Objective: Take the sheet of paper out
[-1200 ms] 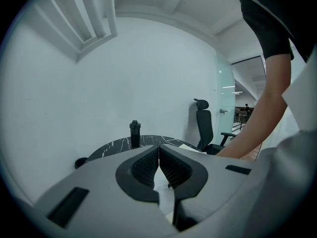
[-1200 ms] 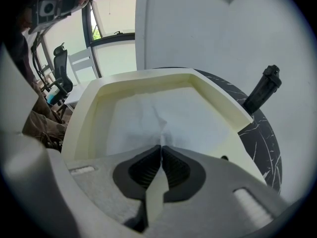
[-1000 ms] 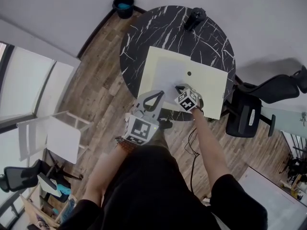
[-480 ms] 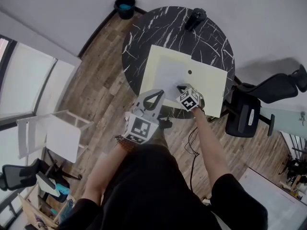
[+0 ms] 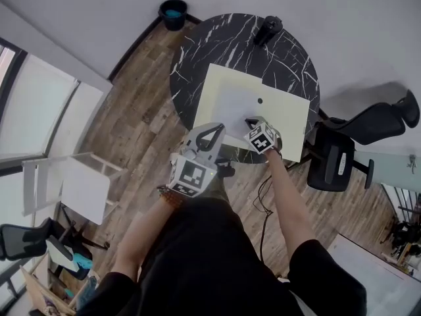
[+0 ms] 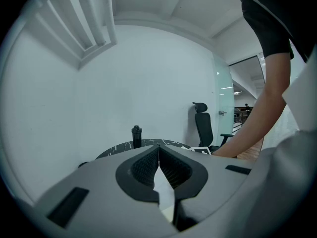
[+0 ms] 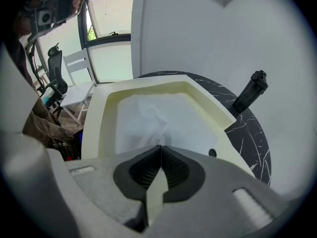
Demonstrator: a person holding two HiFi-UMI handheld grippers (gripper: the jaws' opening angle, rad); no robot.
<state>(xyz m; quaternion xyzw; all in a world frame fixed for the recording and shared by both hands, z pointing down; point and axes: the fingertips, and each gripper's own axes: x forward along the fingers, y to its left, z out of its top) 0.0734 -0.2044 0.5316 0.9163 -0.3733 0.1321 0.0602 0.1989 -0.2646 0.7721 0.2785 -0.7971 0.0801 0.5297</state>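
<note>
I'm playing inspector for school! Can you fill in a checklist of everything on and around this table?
Surface: round black marble table.
Job's things: white sheet of paper lying in an open cream folder.
Clutter: one black bottle at the far edge.
Grippers: right gripper shut on the sheet of paper's near edge; left gripper shut, seemingly on the folder's edge.
Cables: thin black cable below the table.
Surroundings: wooden floor, black office chair, white chair, dark bin.

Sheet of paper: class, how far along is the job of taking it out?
Done: the right gripper is at the sheet of paper. In hand: it is shut on the near edge, which puckers there. Left: the sheet lies inside the cream folder, so nothing is pulled out yet. The left gripper is shut and empty.
</note>
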